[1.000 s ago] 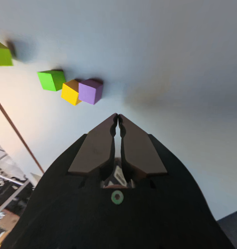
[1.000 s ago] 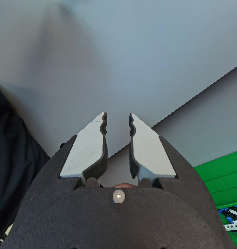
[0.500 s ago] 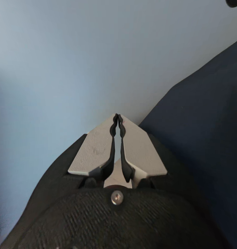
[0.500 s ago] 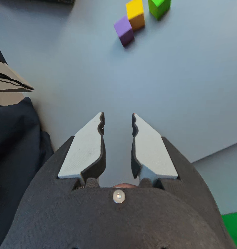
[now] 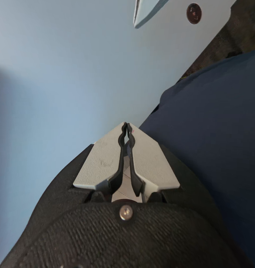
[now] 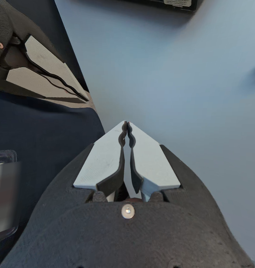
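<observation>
Apparently both grippers [image 5: 126, 124] [image 6: 126, 123] hover jaws-closed, bare, above the table [image 6: 167, 72]

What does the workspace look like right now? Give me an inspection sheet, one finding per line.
Surface: pale blue-grey table, mostly bare.
Job's things: nothing seen.
Clutter: black device at the far edge; dark round spot on the table.
Grippers: left gripper shut, nothing between its pads; right gripper shut, likewise bare; both near the table's edge.
Cables: nothing seen.
Surroundings: person's dark navy clothing beside the table; blurred patch at lower left of the right wrist view.
</observation>
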{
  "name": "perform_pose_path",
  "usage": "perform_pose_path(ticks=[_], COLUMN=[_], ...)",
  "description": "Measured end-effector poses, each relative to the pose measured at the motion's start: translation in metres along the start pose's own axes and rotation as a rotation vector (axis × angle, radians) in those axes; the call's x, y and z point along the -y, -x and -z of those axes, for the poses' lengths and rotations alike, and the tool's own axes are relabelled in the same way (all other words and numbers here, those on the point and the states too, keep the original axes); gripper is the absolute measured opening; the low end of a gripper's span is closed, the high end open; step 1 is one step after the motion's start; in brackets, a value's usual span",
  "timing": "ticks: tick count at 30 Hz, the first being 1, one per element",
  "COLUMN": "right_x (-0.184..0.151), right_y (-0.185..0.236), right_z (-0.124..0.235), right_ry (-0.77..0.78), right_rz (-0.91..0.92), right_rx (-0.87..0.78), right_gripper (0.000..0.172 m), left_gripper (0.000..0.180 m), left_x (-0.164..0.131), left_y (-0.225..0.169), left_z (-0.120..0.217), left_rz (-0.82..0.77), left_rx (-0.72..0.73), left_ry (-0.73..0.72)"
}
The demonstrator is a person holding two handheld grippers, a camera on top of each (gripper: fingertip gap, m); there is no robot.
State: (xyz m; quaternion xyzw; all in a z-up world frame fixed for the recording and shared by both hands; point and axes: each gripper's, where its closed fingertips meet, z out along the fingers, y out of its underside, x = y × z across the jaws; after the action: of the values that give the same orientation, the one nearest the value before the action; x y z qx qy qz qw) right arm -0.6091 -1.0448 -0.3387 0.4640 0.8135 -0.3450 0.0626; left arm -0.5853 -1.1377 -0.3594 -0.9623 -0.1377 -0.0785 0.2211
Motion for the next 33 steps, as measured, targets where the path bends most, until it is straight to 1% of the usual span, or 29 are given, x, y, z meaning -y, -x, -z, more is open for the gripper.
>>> perform_pose_path(ticks=[3, 7, 9, 14, 18, 21, 24, 27, 30, 33], right_x=[0.000, -0.008, -0.008, 0.003, -0.003, -0.009, -0.023, -0.039, -0.048, -0.058], right_y=[0.024, 0.048, 0.059, 0.077, 0.067, 0.061, 0.048, 0.031, 0.017, -0.002], right_z=[-0.008, -0.024, -0.030, -0.035, -0.032, -0.029, -0.023, -0.014, -0.006, 0.005], right_ry=[-0.001, 0.077, 0.106, 0.109, 0.135, 0.129, 0.157, 0.156, 0.092, 0.030], right_rz=[-0.040, -0.015, 0.010, 0.034, -0.001, -0.035, -0.005, 0.028, 0.034, 0.037], right_rx=[-0.001, -0.061, -0.099, -0.160, -0.203, -0.164, -0.161, -0.163, -0.105, -0.059], right_gripper=[0.000, 0.000, 0.000, 0.000, 0.000, 0.000, 0.000, 0.000, 0.000, 0.000], left_gripper=[0.000, 0.000, 0.000, 0.000, 0.000, 0.000, 0.000, 0.000, 0.000, 0.000], left_x=[-0.011, -0.022, -0.026, -0.031, -0.030, -0.028, -0.022, -0.008, 0.008, 0.035], left_y=[-0.010, -0.013, -0.015, -0.021, -0.021, -0.019, -0.018, -0.020, -0.016, -0.015], left_z=[0.021, 0.041, 0.046, 0.052, 0.056, 0.054, 0.047, 0.034, 0.014, -0.008], left_rz=[-0.074, -0.152, -0.162, -0.145, -0.136, -0.116, -0.084, -0.066, -0.062, -0.068], left_rx=[0.002, 0.027, 0.022, -0.008, -0.001, 0.003, 0.008, 0.007, 0.052, 0.080], left_ry=[-0.043, -0.111, -0.142, -0.194, -0.211, -0.205, -0.184, -0.159, -0.070, -0.004])
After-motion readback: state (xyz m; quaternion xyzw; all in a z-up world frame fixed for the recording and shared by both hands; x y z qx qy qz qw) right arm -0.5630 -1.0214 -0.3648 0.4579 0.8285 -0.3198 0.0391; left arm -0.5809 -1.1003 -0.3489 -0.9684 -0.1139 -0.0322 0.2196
